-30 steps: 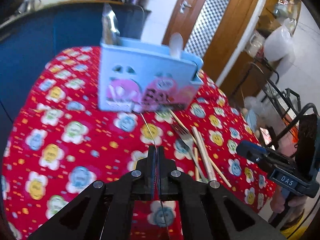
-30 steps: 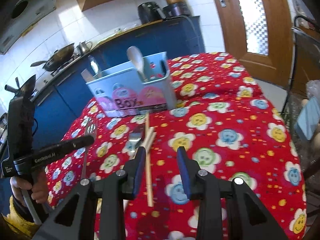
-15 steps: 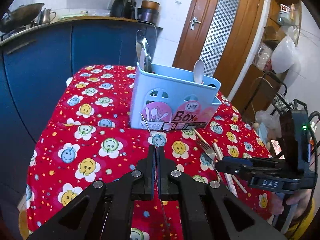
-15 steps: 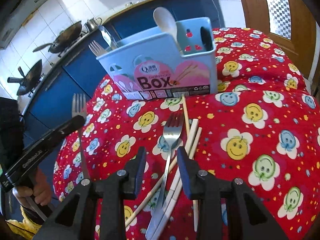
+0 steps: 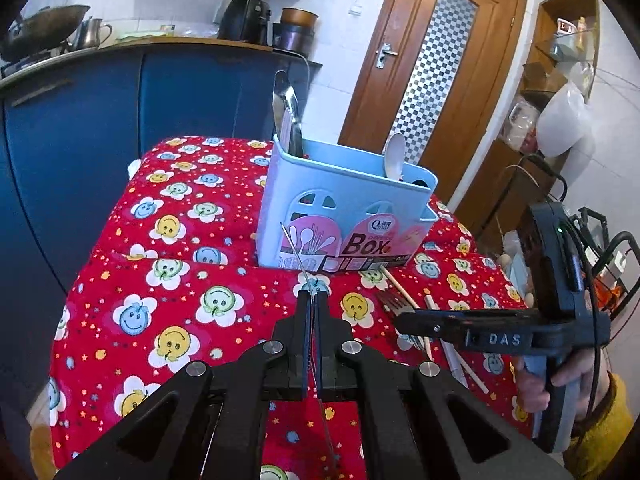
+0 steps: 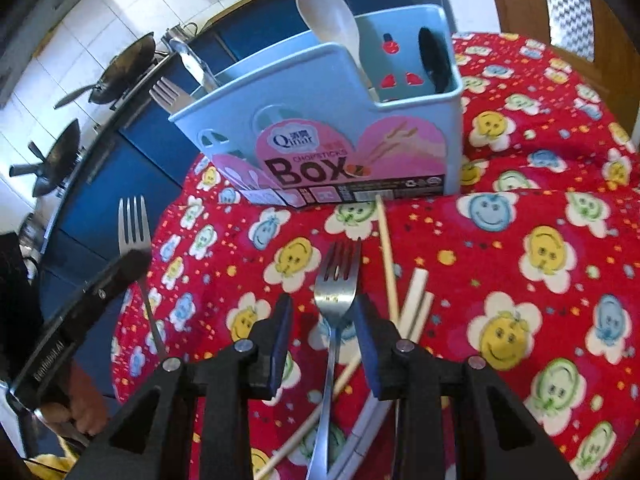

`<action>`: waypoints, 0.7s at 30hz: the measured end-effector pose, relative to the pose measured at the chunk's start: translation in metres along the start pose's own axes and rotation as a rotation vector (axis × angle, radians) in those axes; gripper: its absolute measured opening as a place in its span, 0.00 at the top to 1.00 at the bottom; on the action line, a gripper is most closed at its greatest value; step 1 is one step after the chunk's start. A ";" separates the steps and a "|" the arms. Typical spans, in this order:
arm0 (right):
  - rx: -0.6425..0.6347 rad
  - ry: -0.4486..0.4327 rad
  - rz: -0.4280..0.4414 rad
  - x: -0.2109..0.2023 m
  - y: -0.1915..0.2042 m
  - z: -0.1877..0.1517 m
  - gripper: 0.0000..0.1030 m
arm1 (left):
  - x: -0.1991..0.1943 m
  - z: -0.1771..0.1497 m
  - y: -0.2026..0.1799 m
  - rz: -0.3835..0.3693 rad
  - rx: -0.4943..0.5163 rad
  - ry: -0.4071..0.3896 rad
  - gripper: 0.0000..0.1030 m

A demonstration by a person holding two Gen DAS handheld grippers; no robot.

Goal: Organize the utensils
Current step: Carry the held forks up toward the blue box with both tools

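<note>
A light blue chopsticks box point(image 5: 344, 212) stands on the red flowered tablecloth and holds a white spoon point(image 5: 394, 156) and metal utensils; it also shows in the right wrist view point(image 6: 332, 128). My left gripper point(image 5: 311, 300) is shut on a fork, seen edge-on point(image 5: 294, 250); its tines show in the right wrist view point(image 6: 134, 222). My right gripper point(image 6: 322, 308) is open, its fingers on either side of a second fork point(image 6: 336, 284) lying on the cloth among chopsticks point(image 6: 386, 252). The right gripper also shows in the left wrist view point(image 5: 404, 322).
A blue kitchen counter point(image 5: 120, 92) with woks and appliances runs behind the table. A wooden door point(image 5: 432, 68) is at the back right. The tablecloth edge point(image 5: 80, 272) drops off on the left.
My right gripper has moved forward and down over the lying fork, which now sits between its fingers. My left gripper has pulled back a little from the box, still holding its fork.
</note>
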State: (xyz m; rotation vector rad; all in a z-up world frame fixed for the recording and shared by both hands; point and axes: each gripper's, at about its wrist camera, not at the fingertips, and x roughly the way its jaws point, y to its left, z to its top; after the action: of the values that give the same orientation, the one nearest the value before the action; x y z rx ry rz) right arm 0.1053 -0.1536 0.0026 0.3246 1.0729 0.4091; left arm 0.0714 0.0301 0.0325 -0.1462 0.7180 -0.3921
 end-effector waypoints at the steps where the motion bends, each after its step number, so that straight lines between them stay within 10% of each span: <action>1: 0.009 0.006 0.015 0.002 -0.002 0.002 0.66 | -0.001 0.000 -0.001 0.000 0.001 -0.002 0.99; 10: -0.003 0.019 0.120 0.010 -0.001 0.012 0.96 | 0.000 0.006 -0.006 0.007 0.017 -0.014 0.99; 21: -0.038 -0.281 0.233 -0.050 0.020 -0.006 0.97 | -0.020 0.019 -0.017 -0.043 0.030 -0.111 0.99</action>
State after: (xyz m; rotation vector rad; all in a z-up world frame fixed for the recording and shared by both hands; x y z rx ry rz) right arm 0.0760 -0.1588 0.0475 0.4615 0.7545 0.5730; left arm 0.0657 0.0226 0.0633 -0.1543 0.5998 -0.4325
